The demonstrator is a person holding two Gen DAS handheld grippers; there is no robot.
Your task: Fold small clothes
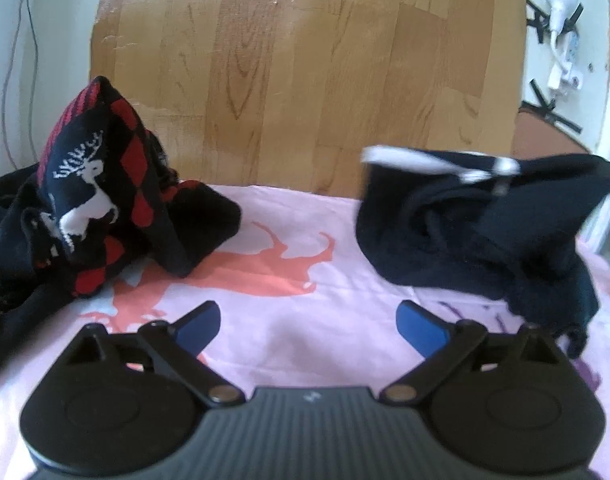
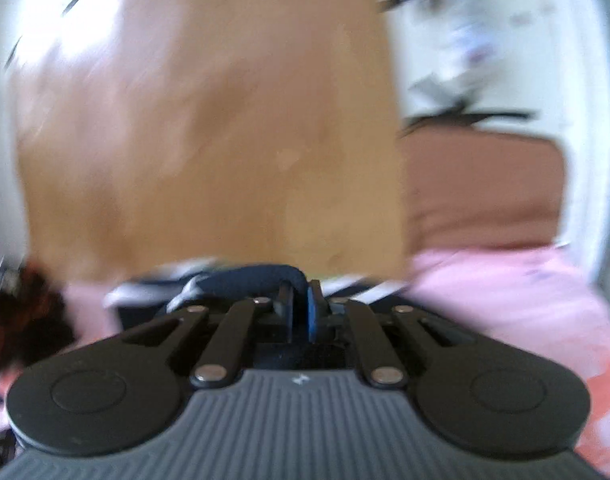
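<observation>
A dark navy garment with white trim (image 1: 465, 236) hangs lifted at the right of the left wrist view, its lower part resting on the pink sheet (image 1: 297, 280). My right gripper (image 2: 301, 312) is shut on a fold of this navy garment (image 2: 249, 276); that view is blurred. A heap of black and red checked clothes with a white deer print (image 1: 93, 208) lies at the left. My left gripper (image 1: 307, 328) is open and empty, low over the sheet between the two.
A wooden board (image 1: 305, 80) stands behind the bed. A white wall with cables and a white fitting (image 1: 561, 12) is at the right. A brown surface (image 2: 485, 188) shows beyond the bed's right side.
</observation>
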